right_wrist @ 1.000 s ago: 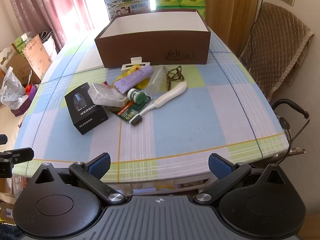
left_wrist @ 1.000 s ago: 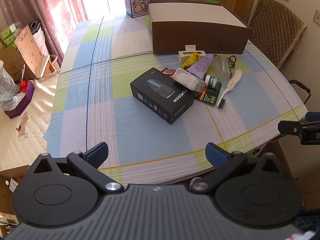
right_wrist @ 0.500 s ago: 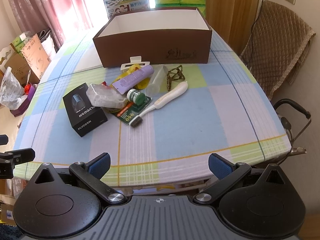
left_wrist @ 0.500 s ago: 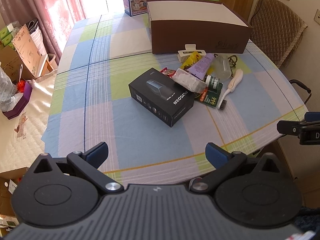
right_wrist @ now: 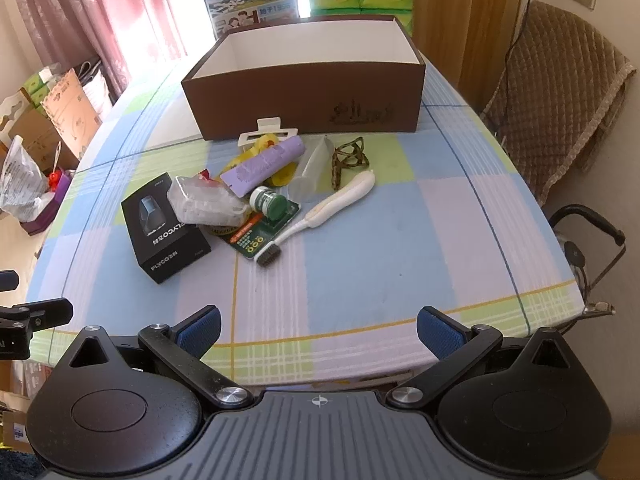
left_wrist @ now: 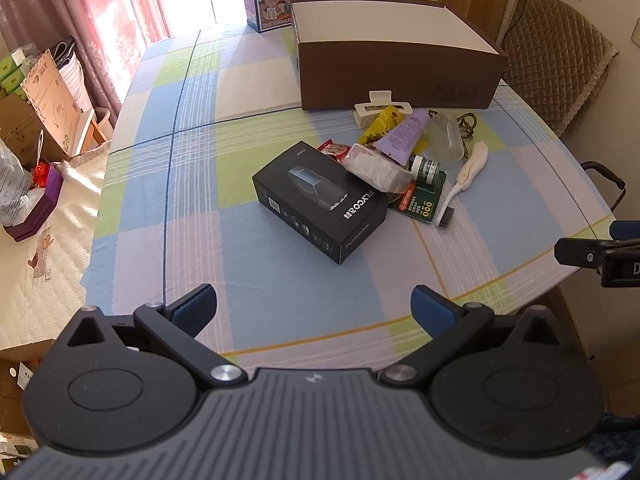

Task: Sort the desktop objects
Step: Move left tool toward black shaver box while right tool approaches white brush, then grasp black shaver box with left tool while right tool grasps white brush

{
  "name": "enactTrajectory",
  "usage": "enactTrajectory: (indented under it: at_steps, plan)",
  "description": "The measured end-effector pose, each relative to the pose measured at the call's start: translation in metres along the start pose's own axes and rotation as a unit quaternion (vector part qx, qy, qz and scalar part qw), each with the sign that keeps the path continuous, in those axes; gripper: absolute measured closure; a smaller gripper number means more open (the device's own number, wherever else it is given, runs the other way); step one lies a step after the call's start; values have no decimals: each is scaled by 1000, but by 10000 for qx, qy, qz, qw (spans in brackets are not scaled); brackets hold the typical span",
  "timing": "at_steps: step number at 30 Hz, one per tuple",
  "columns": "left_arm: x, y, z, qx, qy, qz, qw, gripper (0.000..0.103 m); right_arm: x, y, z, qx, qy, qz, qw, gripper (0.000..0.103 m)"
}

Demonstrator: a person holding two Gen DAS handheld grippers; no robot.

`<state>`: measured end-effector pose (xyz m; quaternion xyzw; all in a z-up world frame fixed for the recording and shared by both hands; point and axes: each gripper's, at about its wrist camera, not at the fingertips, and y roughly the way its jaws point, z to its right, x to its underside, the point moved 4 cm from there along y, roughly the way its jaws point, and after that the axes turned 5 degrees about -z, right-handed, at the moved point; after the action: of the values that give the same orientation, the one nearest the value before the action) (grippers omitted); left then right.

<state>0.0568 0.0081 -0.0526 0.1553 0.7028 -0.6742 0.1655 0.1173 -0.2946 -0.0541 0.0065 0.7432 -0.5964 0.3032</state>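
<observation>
Blue-padded fingers on both tools stand wide apart and hold nothing. The left tool (left_wrist: 314, 306) and the right tool (right_wrist: 318, 326) hover at the near edge of the checked surface (right_wrist: 420, 248), well short of the clutter; judged from this, sorting has not yet started and both tools are staged for a first reach.

Clutter lies mid-surface in one loose heap. A black box (left_wrist: 320, 200) sits nearest the left tool. A clear packet (left_wrist: 378, 168) rests partly on it. Beside that lie a green bottle (right_wrist: 269, 202) on a green card (right_wrist: 260, 234), a white brush (right_wrist: 332, 206) with bristles toward the near edge, a purple tube (right_wrist: 264, 166) and a clear cup (right_wrist: 314, 168). Grouping just in front of the brown bin (right_wrist: 308, 104) probably keeps each transfer short.

View differences:
- Right wrist view looks into the bin; the visible part of the white interior holds nothing.
- Left wrist view shows only the bin's outer wall and far inner wall, but shows the black box's long side clearly.
- Each view shows the other tool at its margin.
</observation>
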Motion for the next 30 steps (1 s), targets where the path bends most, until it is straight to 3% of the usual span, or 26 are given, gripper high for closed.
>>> enactTrajectory:
  at_steps: [14,30]
  plan:
    - [-16,18,9,-110,-179,-113,9997,1,-18,19,23,-102,137,-123,9998,2]
    - [-35,42,-2,-345,-759,-294,9961,1,-54,70,47,-221,250,-163,9993,2]
